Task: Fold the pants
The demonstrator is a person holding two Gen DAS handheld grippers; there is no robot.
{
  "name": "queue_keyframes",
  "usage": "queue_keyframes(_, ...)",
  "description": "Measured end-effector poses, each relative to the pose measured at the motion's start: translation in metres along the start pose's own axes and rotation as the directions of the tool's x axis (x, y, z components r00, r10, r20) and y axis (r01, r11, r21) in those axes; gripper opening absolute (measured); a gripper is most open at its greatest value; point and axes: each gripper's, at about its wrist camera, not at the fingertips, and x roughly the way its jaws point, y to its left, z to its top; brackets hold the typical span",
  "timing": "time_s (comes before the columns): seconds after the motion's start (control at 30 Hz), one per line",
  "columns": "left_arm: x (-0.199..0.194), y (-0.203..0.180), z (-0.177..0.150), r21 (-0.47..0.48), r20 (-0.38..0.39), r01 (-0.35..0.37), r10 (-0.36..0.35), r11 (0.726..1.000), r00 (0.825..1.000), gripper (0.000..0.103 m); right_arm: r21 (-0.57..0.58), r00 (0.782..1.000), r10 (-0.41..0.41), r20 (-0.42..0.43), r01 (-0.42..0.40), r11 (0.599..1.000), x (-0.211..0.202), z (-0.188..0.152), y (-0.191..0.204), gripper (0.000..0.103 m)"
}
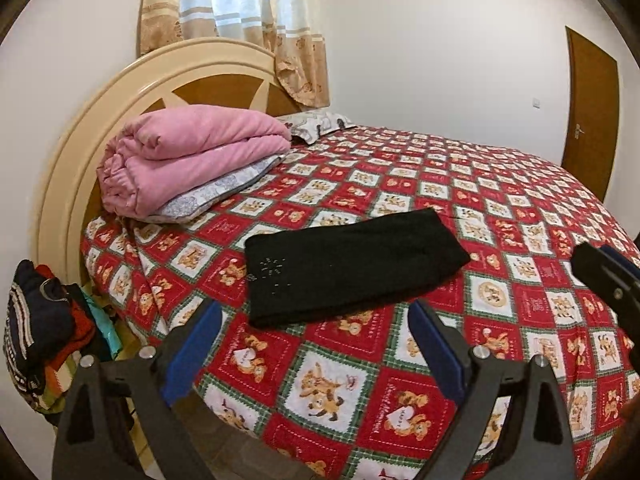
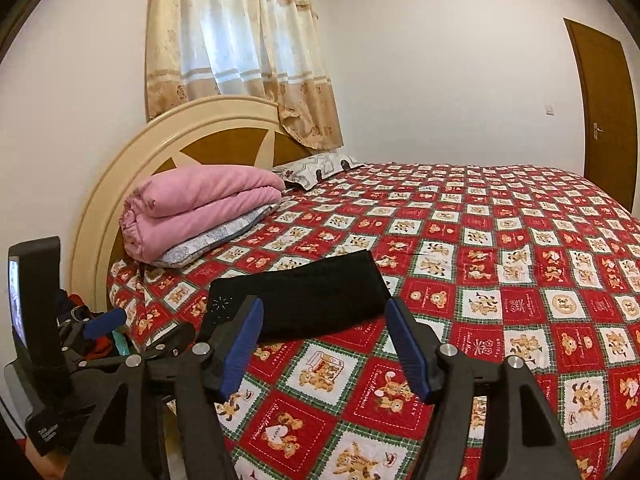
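Now | black pants (image 1: pixel 352 268) mid-frame, beyond left gripper (image 1: pixel 316 344), right gripper (image 2: pixel 324 344) | folded flat, rectangular | both jaws apart, empty

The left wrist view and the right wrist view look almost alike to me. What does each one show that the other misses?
Only the left wrist view shows the whole pile of clothes beside the bed, plus the right gripper's tip at its right edge. Only the right wrist view shows the left gripper and a small screen mounted on it. Both share the folded black pants on the teddy-bear bedspread, the folded pink blanket, curtain and door.
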Motion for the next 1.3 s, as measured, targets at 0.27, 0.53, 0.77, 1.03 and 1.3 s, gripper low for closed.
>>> queue_keyframes(0.27, -0.011, 0.013, 0.006, -0.016, 0.047, -0.04, 0.04, 0.999, 0.998, 0.102, 0.018, 0.999, 0.025, 0.021, -0.025, 1.0, -0.004, -0.004, 0.003, 0.066)
queue_keyframes(0.53, -0.025, 0.018, 0.014, -0.014, 0.095, -0.059, 0.06, 0.998, 0.994, 0.103, 0.01, 0.998, 0.033, 0.05, -0.033, 0.999, -0.015, -0.003, 0.009, 0.067)
queue_keyframes(0.77, -0.033, 0.016, 0.014, -0.027, 0.099, -0.042, 0.044, 0.999, 0.994, 0.103, 0.009, 0.996, 0.026, 0.081, -0.027, 1.0, -0.028, 0.0, 0.011, 0.069)
queue_keyframes(1.03, -0.03, 0.014, 0.013, -0.028, 0.069, -0.037, 0.039, 0.999, 0.997, 0.103, 0.003, 0.997, 0.021, 0.079, -0.021, 1.0, -0.031, -0.002, 0.012, 0.073)
queue_keyframes(1.3, -0.03, 0.012, 0.013, -0.018, 0.067, -0.045, 0.046, 0.999, 0.997, 0.103, 0.015, 0.998, 0.026, 0.061, -0.027, 1.0, -0.027, -0.004, 0.011, 0.073)
